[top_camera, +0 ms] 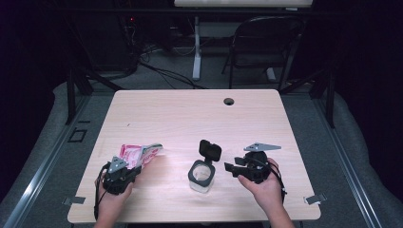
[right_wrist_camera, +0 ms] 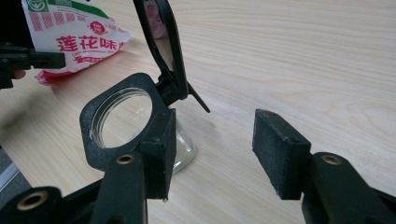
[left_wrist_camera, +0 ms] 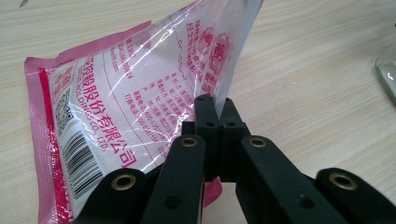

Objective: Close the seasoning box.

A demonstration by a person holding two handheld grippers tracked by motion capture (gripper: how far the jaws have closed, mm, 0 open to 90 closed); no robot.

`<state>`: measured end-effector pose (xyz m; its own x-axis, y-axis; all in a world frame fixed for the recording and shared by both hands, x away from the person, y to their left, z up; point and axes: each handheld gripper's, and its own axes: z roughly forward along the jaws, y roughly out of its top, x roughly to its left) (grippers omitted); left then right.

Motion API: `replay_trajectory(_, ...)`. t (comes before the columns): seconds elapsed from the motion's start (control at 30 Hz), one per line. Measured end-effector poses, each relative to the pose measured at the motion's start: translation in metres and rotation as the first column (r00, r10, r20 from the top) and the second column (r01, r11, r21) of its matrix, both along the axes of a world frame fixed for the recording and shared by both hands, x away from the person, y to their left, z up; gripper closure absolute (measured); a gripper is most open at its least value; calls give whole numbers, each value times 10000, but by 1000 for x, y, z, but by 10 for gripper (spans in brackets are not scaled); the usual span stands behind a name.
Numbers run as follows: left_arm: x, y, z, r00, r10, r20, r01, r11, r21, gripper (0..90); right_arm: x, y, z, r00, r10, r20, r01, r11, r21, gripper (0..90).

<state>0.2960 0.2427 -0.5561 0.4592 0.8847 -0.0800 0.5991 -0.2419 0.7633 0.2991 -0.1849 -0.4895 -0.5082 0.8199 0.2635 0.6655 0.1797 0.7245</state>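
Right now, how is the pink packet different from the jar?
The pink packet is flat, soft plastic with printed writing; the jar is clear, hard and plain. The packet is pinched in the left tool; the jar stands free, its black lid flipped open. Both rest on the wooden table.

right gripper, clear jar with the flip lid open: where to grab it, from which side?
Probably the clear glass body of the jar, below its black collar, approached level from the right gripper's own side. The jar stands upright, and its open lid rises at the far edge, blocking a top grasp. The fingers are already spread wide beside it.
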Motion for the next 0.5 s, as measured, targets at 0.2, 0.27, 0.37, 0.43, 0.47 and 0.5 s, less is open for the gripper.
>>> replay_trajectory(0.2, 0, 2, 3, 10000, 65, 0, -65, 10000, -7, 900, 0, 0, 0, 10000, 17, -13, -17, 10000, -8, 499)
replay_trajectory(0.27, 0, 2, 3, 9999, 100, 32, -100, 9999, -33, 900, 0, 0, 0, 10000, -3, -4, 3, 10000, -31, 499)
replay_trajectory(0.37, 0, 2, 5, 9999, 69, 92, -69, 10000, 68, 900, 0, -1, 0, 10000, 3, 30, -3, 10000, -3, 499)
replay_trajectory(0.43, 1, 3, 7, 10000, 12, 92, -14, 9997, 224, 900, 0, -1, 0, 10000, -1, 39, 1, 10000, 1, 499)
replay_trajectory(0.47, 0, 3, 9, 9999, 50, 117, -53, 9997, 227, 900, 0, -1, 0, 10000, 0, 44, 0, 10000, 6, 499)
replay_trajectory(0.5, 0, 4, 11, 9998, 68, 171, -73, 9995, 293, 900, 0, -1, 0, 10000, -2, 47, 2, 10000, 3, 499)
